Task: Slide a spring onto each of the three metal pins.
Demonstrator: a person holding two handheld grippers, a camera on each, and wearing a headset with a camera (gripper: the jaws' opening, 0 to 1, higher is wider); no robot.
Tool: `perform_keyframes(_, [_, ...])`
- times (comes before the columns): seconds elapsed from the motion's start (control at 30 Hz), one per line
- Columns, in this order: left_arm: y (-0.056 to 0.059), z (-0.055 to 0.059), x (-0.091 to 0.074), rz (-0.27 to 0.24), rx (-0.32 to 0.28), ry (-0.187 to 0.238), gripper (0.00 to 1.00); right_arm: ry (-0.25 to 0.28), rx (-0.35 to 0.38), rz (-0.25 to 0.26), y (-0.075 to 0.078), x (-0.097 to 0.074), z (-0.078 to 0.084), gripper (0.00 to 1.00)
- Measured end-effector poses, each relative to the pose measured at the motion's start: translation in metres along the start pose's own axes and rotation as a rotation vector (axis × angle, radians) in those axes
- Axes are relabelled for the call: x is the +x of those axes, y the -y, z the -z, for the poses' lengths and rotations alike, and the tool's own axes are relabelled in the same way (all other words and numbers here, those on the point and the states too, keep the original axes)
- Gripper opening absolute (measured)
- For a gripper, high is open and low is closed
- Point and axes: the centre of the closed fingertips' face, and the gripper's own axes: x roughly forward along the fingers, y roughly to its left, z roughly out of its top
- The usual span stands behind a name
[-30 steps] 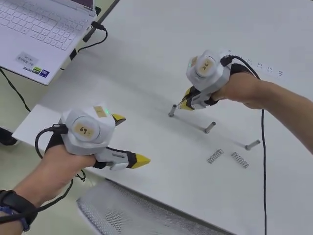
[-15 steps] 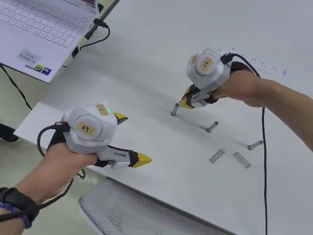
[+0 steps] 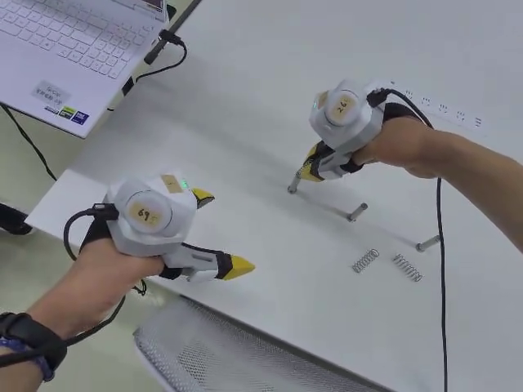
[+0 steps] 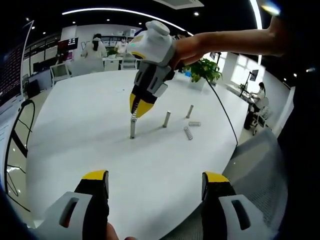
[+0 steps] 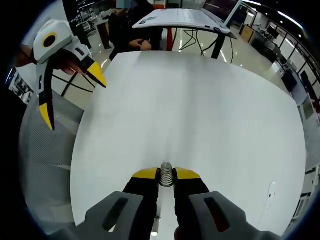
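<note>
Three upright metal pins stand on the white table: the left pin (image 3: 292, 183), the middle pin (image 3: 355, 212) and the right pin (image 3: 426, 242). My right gripper (image 3: 307, 172) is shut on a spring (image 5: 166, 174) and holds it right over the top of the left pin (image 4: 132, 128); the spring (image 4: 134, 116) hangs just above that pin. Two loose springs (image 3: 364, 260) (image 3: 404, 267) lie flat near the right-hand pins. My left gripper (image 3: 219, 231) stands open near the table's front edge, with nothing between its fingers (image 4: 95, 192).
A white laptop (image 3: 69, 49) sits at the far left with a black cable (image 3: 159, 57) plugged into it. A grey mesh chair (image 3: 229, 355) is below the table's front edge. A black cable (image 3: 441, 269) trails from the right hand across the table.
Only the head camera shifted slightly. The right gripper stays over the left pin with the spring, and the left gripper holds its place.
</note>
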Motion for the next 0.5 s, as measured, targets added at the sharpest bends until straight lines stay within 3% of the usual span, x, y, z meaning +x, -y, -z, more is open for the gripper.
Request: perform_keyframes(0.5, [0.001,0.005,-0.002,0.001,-0.014,-0.004,0.73,-0.03,-0.016,-0.015,-0.001,0.011,0.003,0.09])
